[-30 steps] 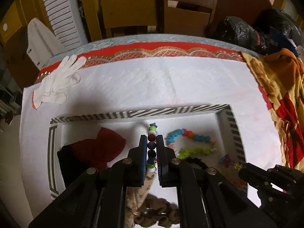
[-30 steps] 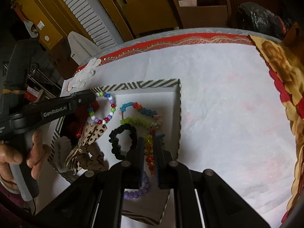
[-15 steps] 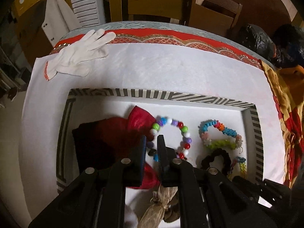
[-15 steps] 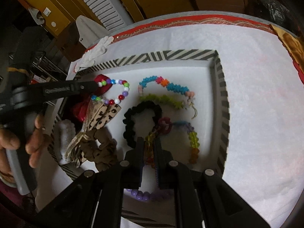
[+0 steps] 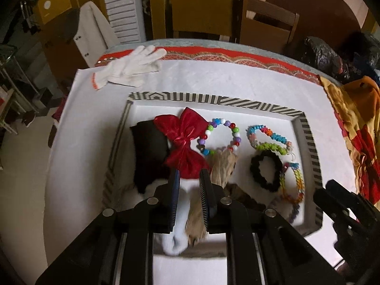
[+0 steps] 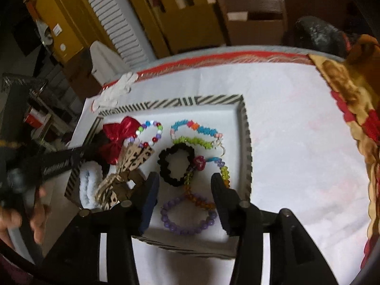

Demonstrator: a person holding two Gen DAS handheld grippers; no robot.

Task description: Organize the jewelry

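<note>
Now opening, both: left hand-held gripper [image 5: 188, 174] parted over the red bow [image 5: 185, 140], gripping nothing. Right hand-held gripper [image 6: 184, 181] spread wide above the crystal bracelet [image 6: 201, 182], untouched. All jewelry inside the striped tray [image 5: 213, 99] on the tabletop [image 5: 237, 76].

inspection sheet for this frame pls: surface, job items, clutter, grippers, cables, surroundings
Surface: table under a white cloth with a red patterned border at the far edge.
Job's things: striped-rim tray holding a multicolour bead bracelet, black scrunchie, purple bead bracelet, blue and green woven bands, red bow and leopard-print bow.
Clutter: white glove on the cloth beyond the tray.
Grippers: left gripper opening, nothing pinched; right gripper opening over the bracelets, pads clear.
Cables: nothing seen.
Surroundings: wooden chairs, dark bags, patterned orange fabric.
</note>
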